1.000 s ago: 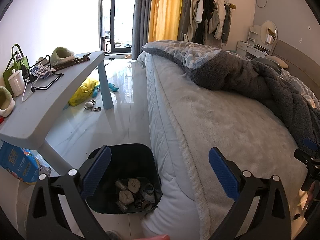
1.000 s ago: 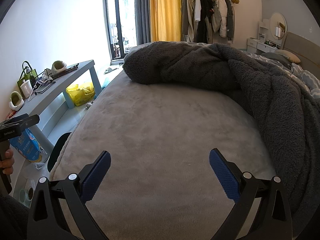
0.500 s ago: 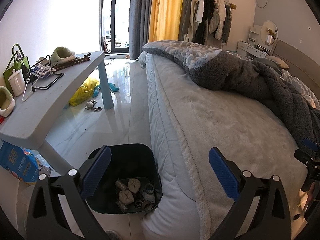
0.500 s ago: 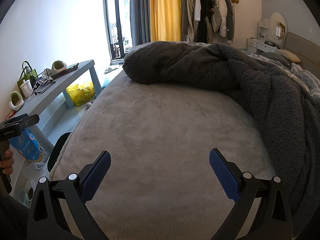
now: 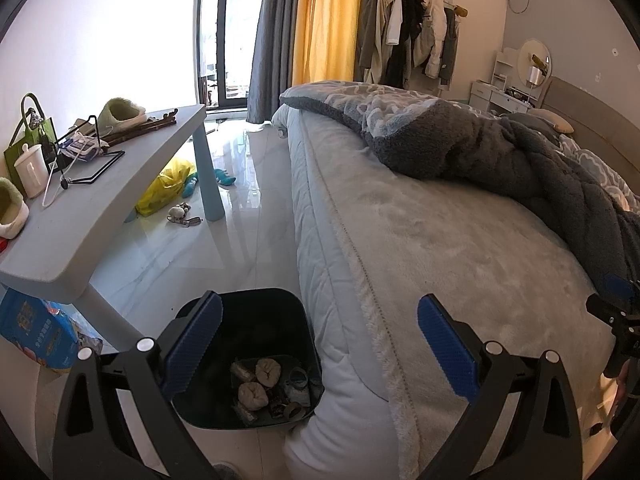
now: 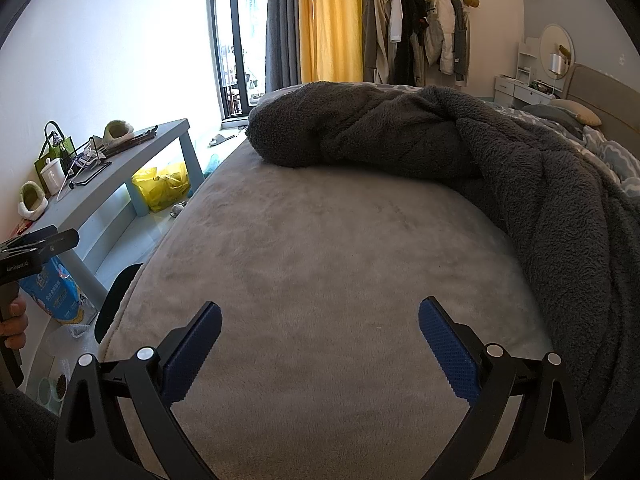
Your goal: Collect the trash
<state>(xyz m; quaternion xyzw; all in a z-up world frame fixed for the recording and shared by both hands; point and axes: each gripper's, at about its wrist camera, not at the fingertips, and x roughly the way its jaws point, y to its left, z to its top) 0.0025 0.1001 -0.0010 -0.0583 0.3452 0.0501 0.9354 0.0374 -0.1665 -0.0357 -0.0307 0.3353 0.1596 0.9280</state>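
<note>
Both tongs [image 5: 318, 344] [image 6: 318, 346] wide apart, empty

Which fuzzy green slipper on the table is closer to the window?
The fluffy green slipper at the pale blue table's far end; the other slipper sits at the near end.

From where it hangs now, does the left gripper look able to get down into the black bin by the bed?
Probably yes. The left gripper is open and empty, above the uncovered black bin, with only floor-side air between; the bed edge sits beside the bin, not over it.
</note>
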